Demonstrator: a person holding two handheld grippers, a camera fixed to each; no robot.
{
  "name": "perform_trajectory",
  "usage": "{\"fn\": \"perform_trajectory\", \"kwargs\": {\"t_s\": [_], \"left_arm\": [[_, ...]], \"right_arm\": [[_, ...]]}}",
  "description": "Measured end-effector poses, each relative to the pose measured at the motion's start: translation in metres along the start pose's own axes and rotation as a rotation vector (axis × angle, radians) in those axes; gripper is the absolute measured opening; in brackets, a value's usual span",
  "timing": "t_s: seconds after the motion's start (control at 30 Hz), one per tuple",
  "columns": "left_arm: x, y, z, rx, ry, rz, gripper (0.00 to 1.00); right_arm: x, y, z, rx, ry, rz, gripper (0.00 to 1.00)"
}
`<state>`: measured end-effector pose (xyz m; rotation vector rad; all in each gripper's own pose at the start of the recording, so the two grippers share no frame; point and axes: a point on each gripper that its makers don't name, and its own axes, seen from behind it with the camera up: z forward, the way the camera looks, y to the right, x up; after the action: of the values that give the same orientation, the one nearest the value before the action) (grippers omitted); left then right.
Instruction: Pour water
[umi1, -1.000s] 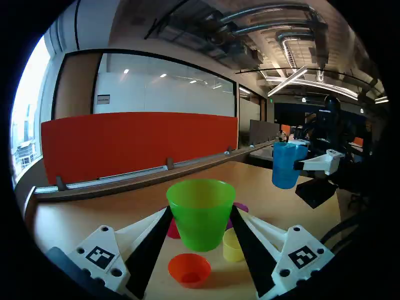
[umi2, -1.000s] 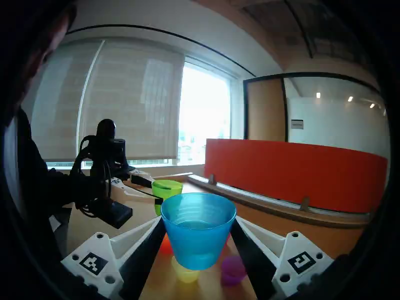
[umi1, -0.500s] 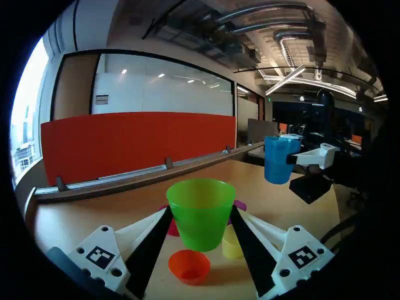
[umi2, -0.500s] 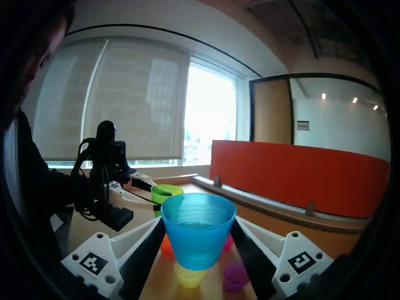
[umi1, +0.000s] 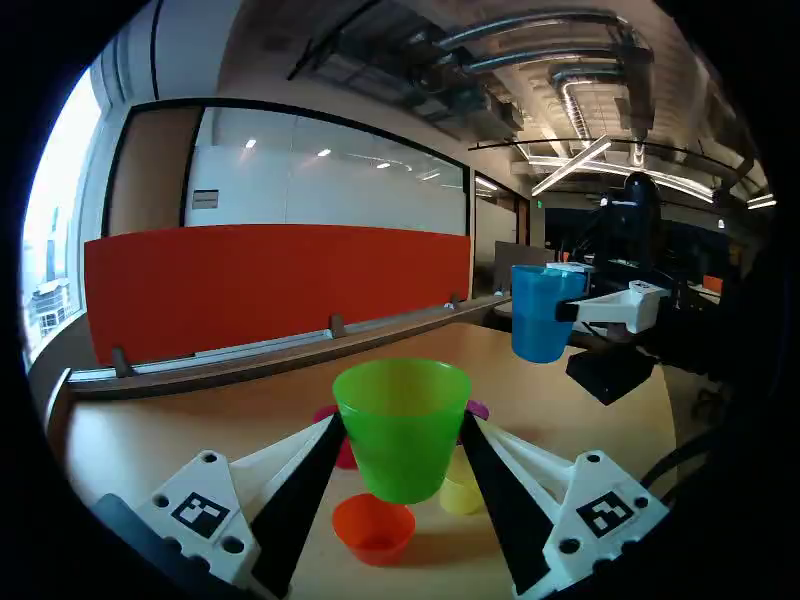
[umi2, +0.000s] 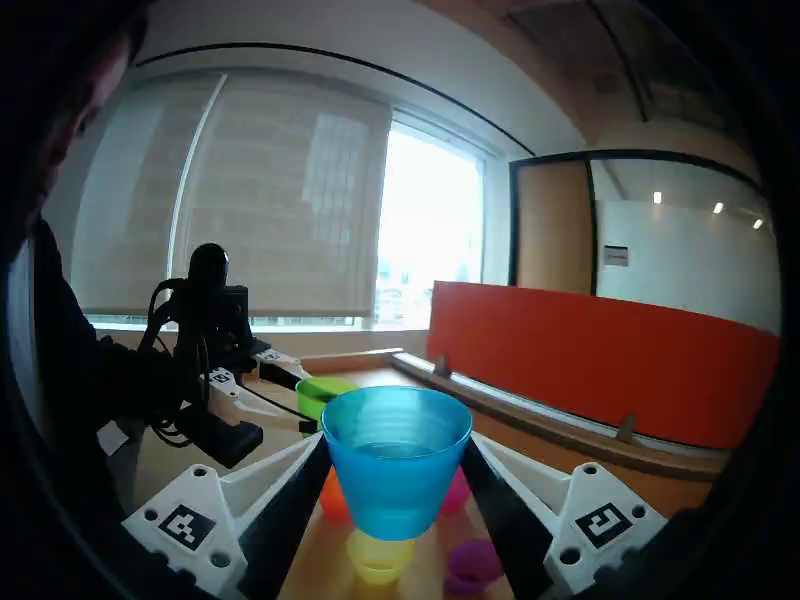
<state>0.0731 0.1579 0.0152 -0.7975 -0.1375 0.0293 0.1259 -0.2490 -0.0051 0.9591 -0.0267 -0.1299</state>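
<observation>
My left gripper (umi1: 402, 440) is shut on an upright green cup (umi1: 402, 426), held above the wooden table (umi1: 180, 430). In the right gripper view, my right gripper (umi2: 397, 470) is shut on an upright blue cup (umi2: 396, 460) with water in it. The left gripper view has that blue cup (umi1: 539, 312) at the upper right, held by the right gripper (umi1: 575, 308). The right gripper view has the green cup (umi2: 322, 396) just beyond the blue one to the left, held by the left gripper (umi2: 300, 400).
Small cups lie on the table below: orange (umi1: 373, 528), yellow (umi1: 462, 492), pink (umi1: 345, 450) and purple (umi2: 474, 564). An orange divider (umi1: 270, 275) runs along the table's far edge. A person in a dark sleeve (umi2: 70, 370) holds the left gripper.
The blue cup has moved left and a little up in the left gripper view, closer to the green cup. Both cups stay upright and gripped.
</observation>
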Motion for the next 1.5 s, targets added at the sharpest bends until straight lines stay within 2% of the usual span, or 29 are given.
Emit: {"fn": "perform_trajectory", "kwargs": {"t_s": [0.2, 0.6, 1.1, 1.5], "left_arm": [[0.001, 0.000, -0.003, 0.007, 0.024, -0.001, 0.83], [0.003, 0.009, -0.007, -0.005, 0.046, 0.028, 0.83], [-0.005, 0.014, -0.008, -0.021, 0.051, 0.010, 0.83], [-0.014, 0.024, -0.008, -0.045, 0.042, 0.004, 0.83]], "right_arm": [[0.006, 0.001, 0.004, 0.007, 0.000, -0.011, 0.89], [0.010, -0.002, 0.013, 0.027, -0.014, -0.044, 0.89], [0.018, -0.002, 0.025, 0.046, -0.023, -0.106, 0.89], [0.023, -0.003, 0.033, 0.061, -0.034, -0.163, 0.89]]}}
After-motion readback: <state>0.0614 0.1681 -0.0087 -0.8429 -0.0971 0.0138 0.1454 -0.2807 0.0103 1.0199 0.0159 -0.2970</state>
